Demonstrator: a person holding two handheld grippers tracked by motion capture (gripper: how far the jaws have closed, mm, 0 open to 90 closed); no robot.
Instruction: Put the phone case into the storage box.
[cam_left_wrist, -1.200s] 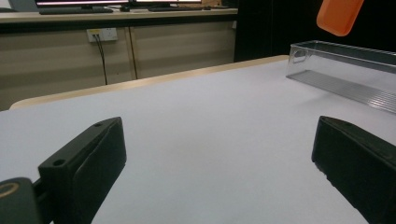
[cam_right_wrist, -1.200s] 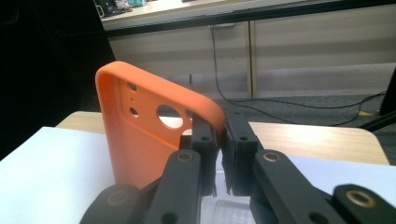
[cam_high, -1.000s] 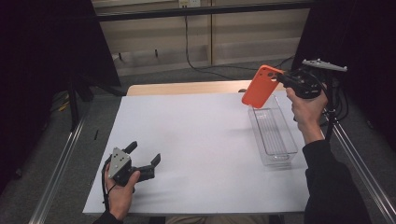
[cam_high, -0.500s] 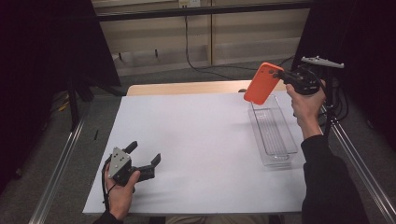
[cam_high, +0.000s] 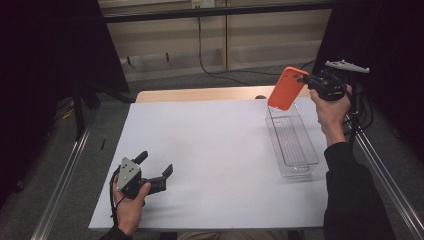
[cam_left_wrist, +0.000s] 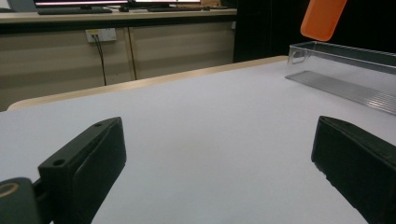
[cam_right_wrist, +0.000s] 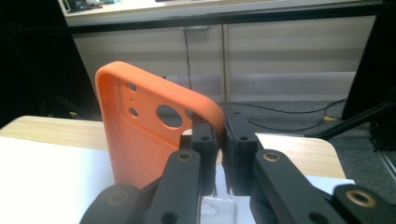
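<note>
I've got the right tool (cam_high: 302, 80) clamped on the rim of the orange phone case (cam_high: 284, 89) above the clear tray (cam_high: 292, 142), left tool (cam_high: 152, 172) open; it looks light, bendy and slippy, so I'd pinch the edge.

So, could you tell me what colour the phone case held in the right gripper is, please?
Orange. The phone case shows best in the right gripper view, pinched by the right gripper.
</note>
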